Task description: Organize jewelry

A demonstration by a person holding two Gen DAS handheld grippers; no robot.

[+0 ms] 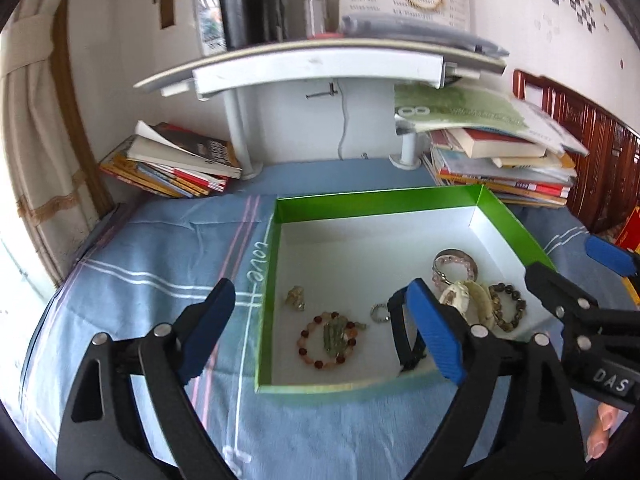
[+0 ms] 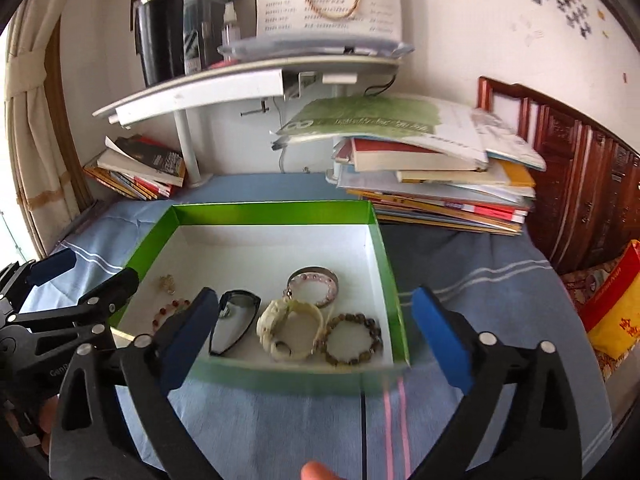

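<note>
the left gripper (image 1: 324, 332) is held with its jaws spread wide and nothing between the pads. ahead of the gap, inside the green box (image 1: 380, 201), a red beaded bracelet (image 1: 327, 340) is seen lying flat, with a small gold charm (image 1: 295, 298) just beyond it. beside the right pad, a small silver ring (image 1: 378, 313) and a black band (image 1: 404, 336) are found.

the right gripper (image 2: 316, 336) is likewise held wide open and empty. just past its left pad the black band (image 2: 234, 326) is seen; between the jaws lie a cream carved bangle (image 2: 289, 330), a brown beaded bracelet (image 2: 354, 338) touching it, and a pink bead bracelet (image 2: 314, 284) further ahead. the box rests on a blue cloth (image 2: 480, 280).
</note>
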